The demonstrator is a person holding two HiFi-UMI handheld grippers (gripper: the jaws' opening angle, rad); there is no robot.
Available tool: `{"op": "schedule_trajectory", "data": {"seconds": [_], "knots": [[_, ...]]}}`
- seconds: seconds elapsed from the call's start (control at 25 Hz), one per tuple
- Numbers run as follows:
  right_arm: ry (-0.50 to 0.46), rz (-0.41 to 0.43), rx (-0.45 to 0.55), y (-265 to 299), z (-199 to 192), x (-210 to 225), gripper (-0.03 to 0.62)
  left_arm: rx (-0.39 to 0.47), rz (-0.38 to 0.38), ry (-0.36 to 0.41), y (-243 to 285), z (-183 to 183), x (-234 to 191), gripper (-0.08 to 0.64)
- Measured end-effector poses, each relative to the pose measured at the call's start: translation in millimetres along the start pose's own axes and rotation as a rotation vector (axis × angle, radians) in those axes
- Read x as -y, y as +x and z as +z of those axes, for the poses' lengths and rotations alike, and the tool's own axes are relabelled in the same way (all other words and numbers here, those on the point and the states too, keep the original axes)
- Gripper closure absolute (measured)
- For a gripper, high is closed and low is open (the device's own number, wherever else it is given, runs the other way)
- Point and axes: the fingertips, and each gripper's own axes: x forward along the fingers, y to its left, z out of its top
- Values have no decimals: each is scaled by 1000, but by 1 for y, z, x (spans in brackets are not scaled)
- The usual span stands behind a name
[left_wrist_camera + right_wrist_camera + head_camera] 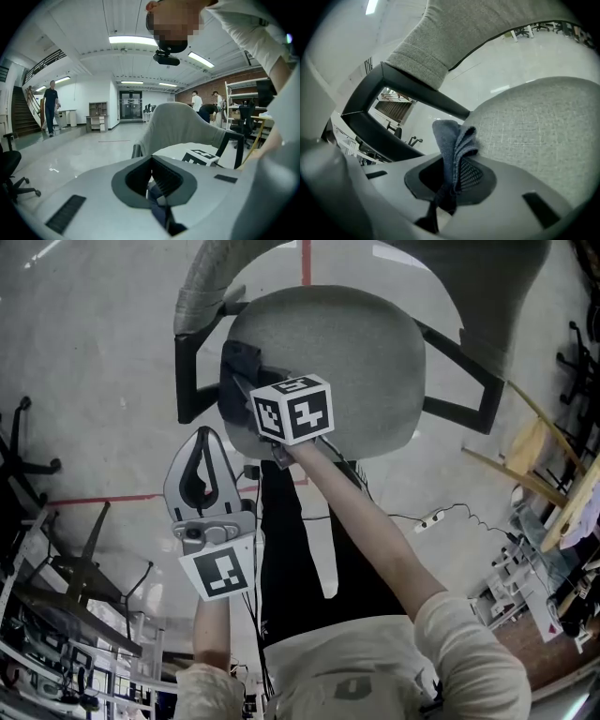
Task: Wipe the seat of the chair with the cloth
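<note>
The grey fabric chair seat (347, 362) lies below me, with its backrest (487, 296) to the upper right and black armrests (187, 381) at the sides. My right gripper (246, 381), under its marker cube, is shut on a dark blue cloth (239, 360) at the seat's left edge. In the right gripper view the folded cloth (454, 140) sticks out of the right gripper (452, 176), touching the seat (534, 122) near the armrest (393, 89). My left gripper (199, 454) hangs off the seat's front left, over the floor. Its jaws (152, 180) are shut on nothing.
Black office chairs (19, 460) and metal racks (66, 615) stand at the left. A power strip (431, 519) with its cable lies on the floor to the right, near wooden frames (539, 451). Red tape (103, 498) marks the floor. People stand far off (50, 108).
</note>
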Motion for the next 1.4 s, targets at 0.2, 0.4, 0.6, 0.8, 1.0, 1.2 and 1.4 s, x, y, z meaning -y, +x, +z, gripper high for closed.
{"op": "schedule_trajectory", "data": {"seconds": [0.2,0.4,0.6,0.8,1.0,1.2,1.4], "knots": [[-8,-34,5,-24,-5,30,538,1,-17,6,10,4,15,550],[-28,-95,3,-60,-14,72,538,1,-72,24,24,6,42,549],[-75,-218,3,-109,-23,125,538,14,-129,34,37,13,74,549],[-132,-394,-7,-168,-30,190,538,29,-181,43,50,24,109,549],[-158,-559,-29,-220,-41,238,538,16,-230,67,54,28,134,549],[-122,-632,-5,-237,-44,252,538,-2,-259,87,59,28,146,549],[-155,-774,-7,-244,-44,258,538,6,-261,95,62,30,150,549]]}}
